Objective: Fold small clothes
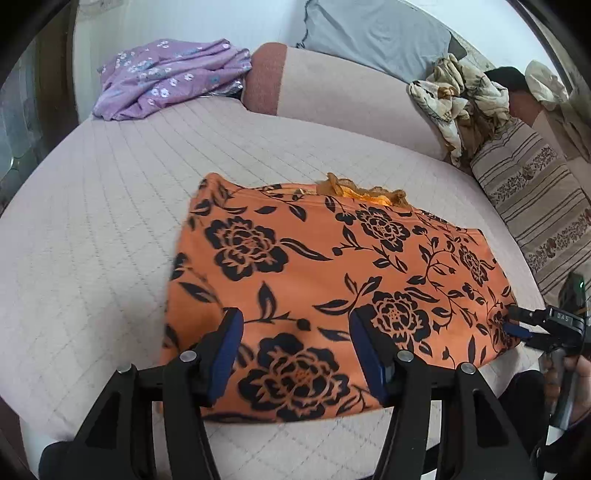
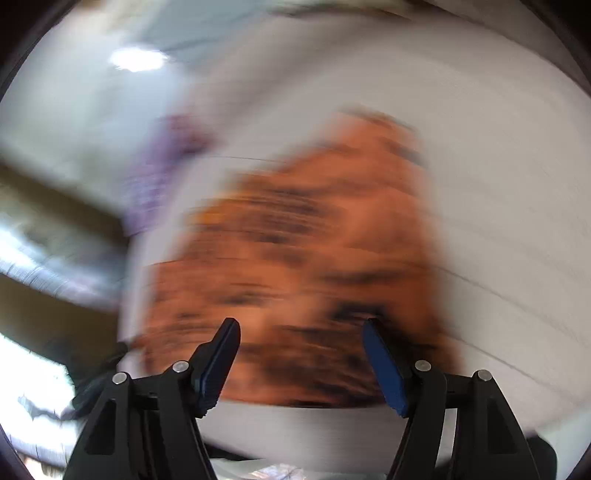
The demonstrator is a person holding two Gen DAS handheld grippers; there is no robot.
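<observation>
An orange garment (image 1: 314, 258) with black flower print lies folded flat on the quilted pale bed cover (image 1: 92, 221); a frilly orange edge peeks out at its far side. My left gripper (image 1: 295, 325) hovers over its near edge, open, with nothing between the blue pads. My right gripper (image 1: 515, 321) shows at the garment's right corner, held by a person's hand (image 1: 576, 376). The right wrist view is heavily blurred: the right gripper (image 2: 301, 332) stands open over the orange garment (image 2: 295, 240), and its pads are not pressing on anything.
A purple floral garment (image 1: 170, 74) lies crumpled at the far left of the bed. A pink bolster (image 1: 332, 92), a grey pillow (image 1: 369, 33), a rumpled beige blanket (image 1: 458, 99) and a striped cushion (image 1: 532, 195) line the far and right sides.
</observation>
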